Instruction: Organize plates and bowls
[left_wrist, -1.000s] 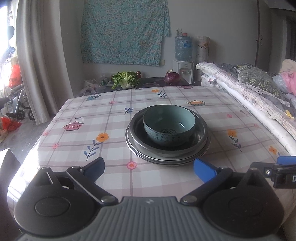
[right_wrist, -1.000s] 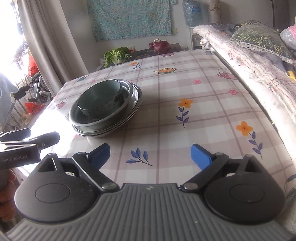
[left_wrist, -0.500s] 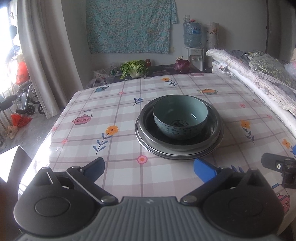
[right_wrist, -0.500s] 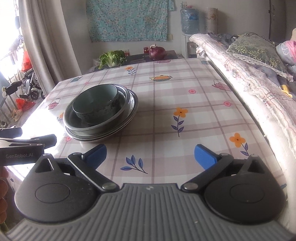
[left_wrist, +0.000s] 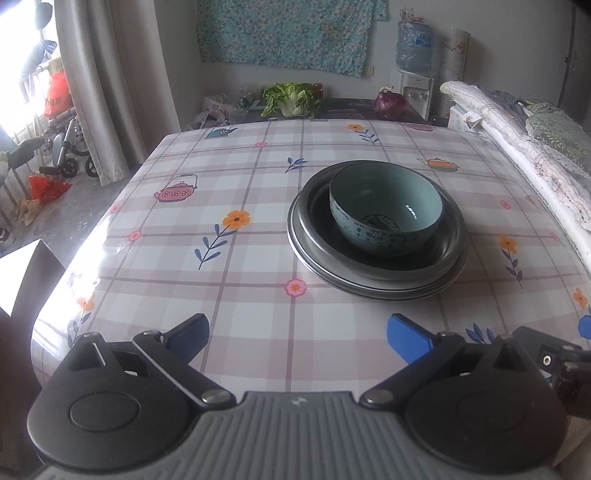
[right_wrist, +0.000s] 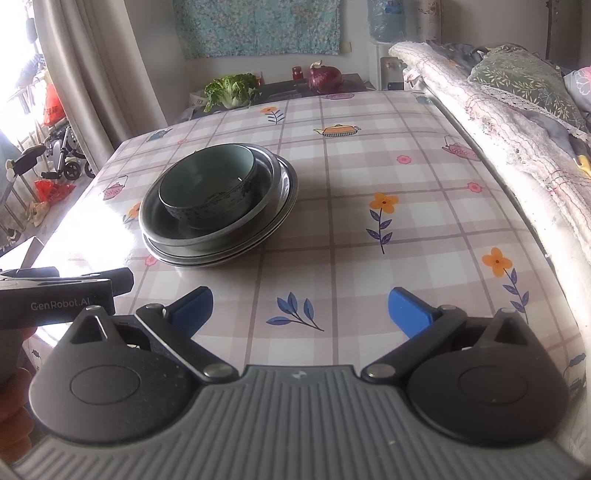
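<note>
Bowl (left_wrist: 386, 212) sits nested in stacked plates (left_wrist: 376, 275); ceramic, judged glazed, slick, breakable, best taken by rim. Left gripper (left_wrist: 299, 334) and right gripper (right_wrist: 300, 308) gape empty, short of the plates.

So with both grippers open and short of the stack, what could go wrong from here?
1. The teal bowl sits off-centre in the metal plates, toward their far rim; lifting the plates with it inside could let it slide or tip.
2. The plate rims are thin, nested and shiny, so the left gripper may pinch only one or slip.
3. The right gripper is close beside the left; both reaching in could collide.
</note>
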